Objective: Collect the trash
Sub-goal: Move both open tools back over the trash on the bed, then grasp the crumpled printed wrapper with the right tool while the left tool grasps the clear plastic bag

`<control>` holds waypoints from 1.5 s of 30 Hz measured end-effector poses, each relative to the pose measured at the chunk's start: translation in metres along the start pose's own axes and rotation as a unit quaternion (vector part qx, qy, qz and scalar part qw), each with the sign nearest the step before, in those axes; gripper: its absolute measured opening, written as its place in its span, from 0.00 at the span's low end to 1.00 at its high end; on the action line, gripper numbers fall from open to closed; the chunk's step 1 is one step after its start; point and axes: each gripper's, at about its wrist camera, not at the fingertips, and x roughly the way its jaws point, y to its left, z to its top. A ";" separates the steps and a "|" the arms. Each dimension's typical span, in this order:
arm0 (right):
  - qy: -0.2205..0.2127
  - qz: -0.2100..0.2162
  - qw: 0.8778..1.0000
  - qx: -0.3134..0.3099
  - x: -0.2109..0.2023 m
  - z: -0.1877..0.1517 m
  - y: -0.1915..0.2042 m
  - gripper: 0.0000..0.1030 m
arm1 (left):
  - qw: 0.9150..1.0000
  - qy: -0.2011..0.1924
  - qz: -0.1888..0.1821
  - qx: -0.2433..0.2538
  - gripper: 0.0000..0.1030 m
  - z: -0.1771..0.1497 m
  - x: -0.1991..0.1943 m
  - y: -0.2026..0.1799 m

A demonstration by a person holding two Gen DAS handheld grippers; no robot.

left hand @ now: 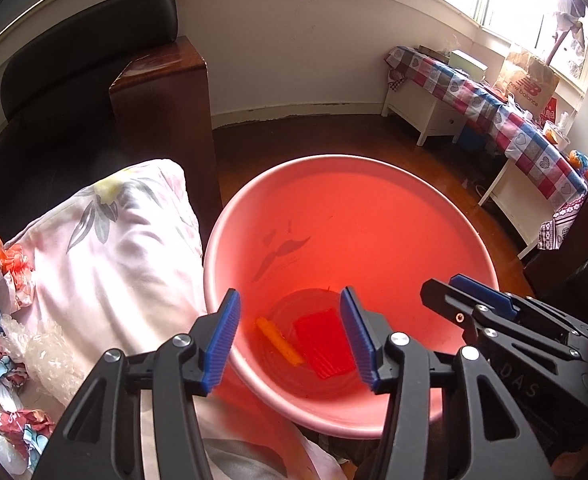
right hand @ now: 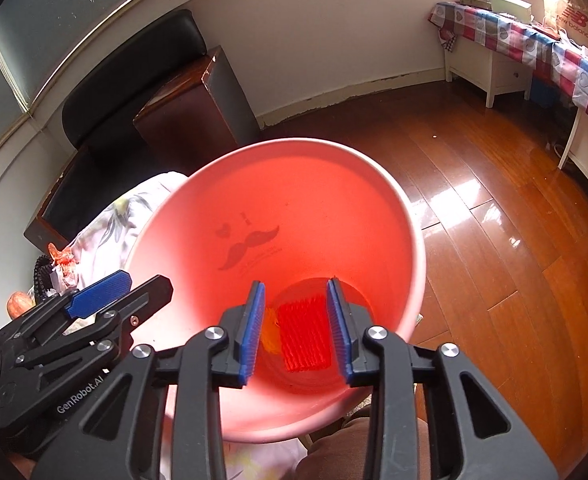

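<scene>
Biggest risk from here, I'd say: the pink bin [left hand: 373, 216] sits jammed against the floral pillow [left hand: 114, 248] with its near rim right under both tools, so pulling either hand-held gripper back carelessly could clip that rim and tip the bin, spilling what's already in it. Second worry is the rest of the trash. The crumpled wrappers [left hand: 18, 276] and the clear bubble wrap [left hand: 46, 356] lie on the far side of the pillow from the bin, on soft bedding, and light crinkly stuff like that slips out of a shallow pinch easily.

Pose-wise, both tools hang over the bin's mouth, angled steeply down into it, side by side. The left hand-held gripper [left hand: 292, 340] is spread wide with nothing between its blue pads. The right hand-held gripper [right hand: 297, 330] stands partly apart, also holding nothing.

Inside the bin, on its bottom, lie a red ridged piece [right hand: 303, 336] and an orange strip [left hand: 280, 340] just beside it, both well below the pads. So the drop looks done to me, with more trash left to fetch.
</scene>
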 end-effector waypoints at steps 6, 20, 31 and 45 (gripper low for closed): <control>-0.021 -0.018 1.000 -0.014 -0.015 0.000 0.002 0.31 | 1.000 0.003 0.019 -0.003 0.50 -0.004 -0.011 0.002; -0.021 0.023 0.998 -0.060 -0.040 -0.023 0.050 0.32 | 0.998 -0.025 0.046 -0.045 0.49 -0.034 -0.076 0.040; 0.036 0.092 0.990 -0.099 -0.027 -0.058 0.126 0.32 | 0.989 -0.025 0.097 -0.106 0.49 -0.078 -0.122 0.115; 0.074 0.122 0.976 -0.164 -0.017 -0.085 0.193 0.31 | 0.975 -0.010 0.139 -0.171 0.49 -0.123 -0.140 0.190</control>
